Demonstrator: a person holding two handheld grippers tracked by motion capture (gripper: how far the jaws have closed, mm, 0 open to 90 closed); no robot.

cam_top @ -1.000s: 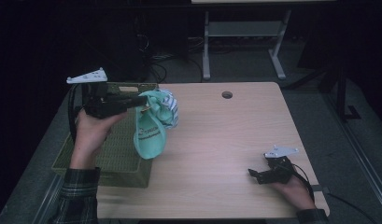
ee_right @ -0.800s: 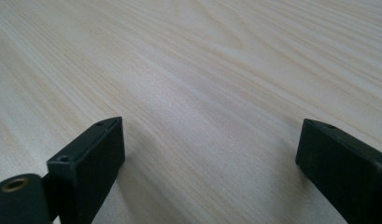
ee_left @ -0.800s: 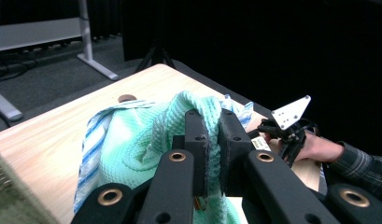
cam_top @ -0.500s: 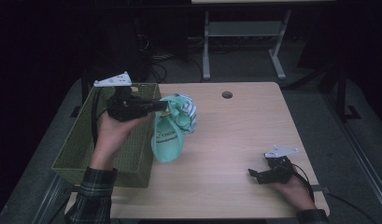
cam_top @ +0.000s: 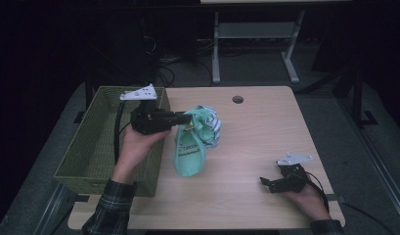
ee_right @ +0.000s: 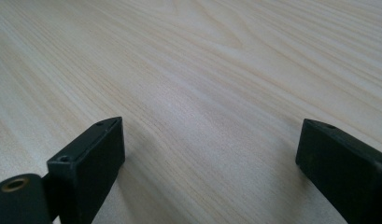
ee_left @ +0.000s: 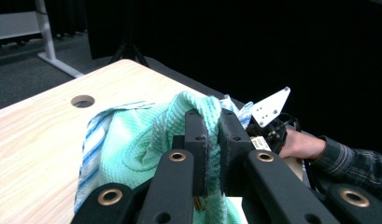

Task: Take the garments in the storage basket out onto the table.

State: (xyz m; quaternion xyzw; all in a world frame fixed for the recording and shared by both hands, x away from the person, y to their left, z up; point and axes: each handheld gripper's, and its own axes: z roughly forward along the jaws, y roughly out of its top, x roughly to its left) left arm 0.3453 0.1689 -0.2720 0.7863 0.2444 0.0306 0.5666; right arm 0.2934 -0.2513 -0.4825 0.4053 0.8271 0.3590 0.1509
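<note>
Left gripper (cam_top: 184,119) pinching mint-green towel (cam_top: 193,142), hanging over table (cam_top: 266,137) beside basket (cam_top: 97,142).
Its 2 jaws are clamping a fold of cloth; towel's lower end is touching the tabletop; right gripper (cam_top: 266,182) is resting on table, jaws gaping wide, holding nothing.

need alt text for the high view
The left hand-held gripper holds a mint green cloth above a wooden table, beside a green woven basket. The right hand-held gripper rests open near the table's front right corner.
</note>
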